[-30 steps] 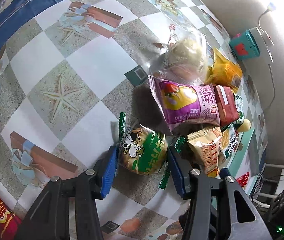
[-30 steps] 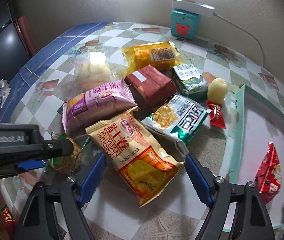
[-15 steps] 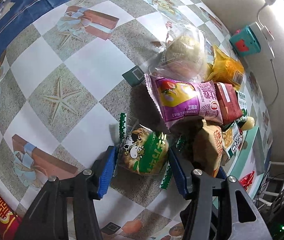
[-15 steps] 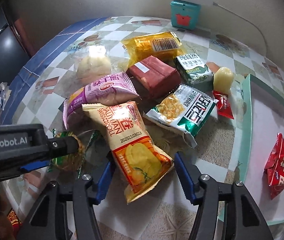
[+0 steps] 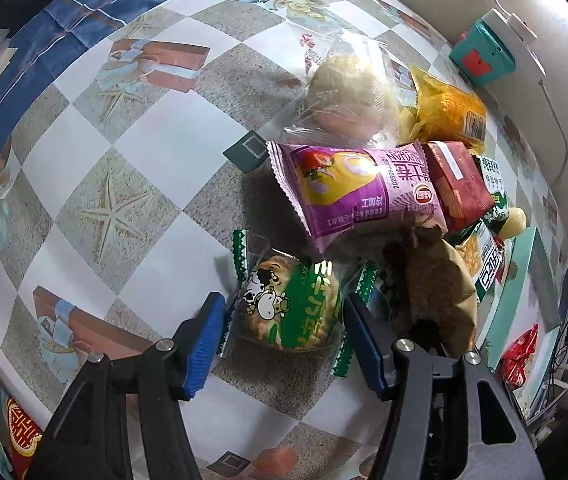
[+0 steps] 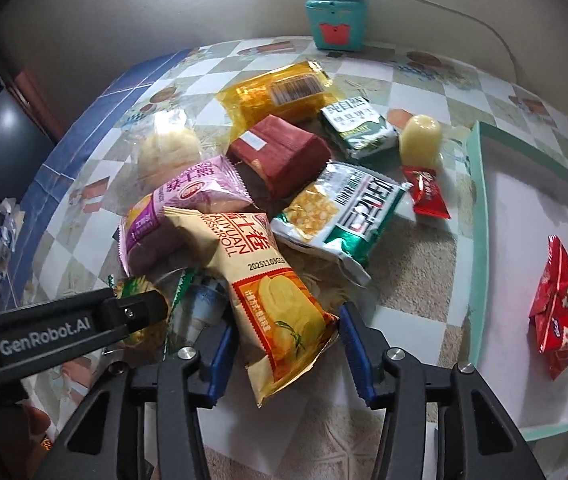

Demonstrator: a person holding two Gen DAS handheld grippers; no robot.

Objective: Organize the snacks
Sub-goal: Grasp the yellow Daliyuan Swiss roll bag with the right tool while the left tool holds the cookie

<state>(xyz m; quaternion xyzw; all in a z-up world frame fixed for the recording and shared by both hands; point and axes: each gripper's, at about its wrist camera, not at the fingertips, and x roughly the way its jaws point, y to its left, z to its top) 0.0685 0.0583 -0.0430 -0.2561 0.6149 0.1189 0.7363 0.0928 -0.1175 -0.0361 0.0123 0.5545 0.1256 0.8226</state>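
- Jaws on right gripper (image 6: 284,354) have just been closing around yellow roll pack (image 6: 271,292), now lifted off pile; pads near, contact unclear.
- Left gripper (image 5: 284,344) has just been opening beside that pack; green cow snack (image 5: 292,308) lies loose between its jaws.
- Next, I judge: tray (image 6: 478,216).

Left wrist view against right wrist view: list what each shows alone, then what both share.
Left wrist only: the left gripper with its fingers either side of the green cow-print snack, not pressing it. Right wrist only: the right gripper closing around the yellow roll packet, and the small red sachet. Both: the purple packet, the dark red packet, the tray.
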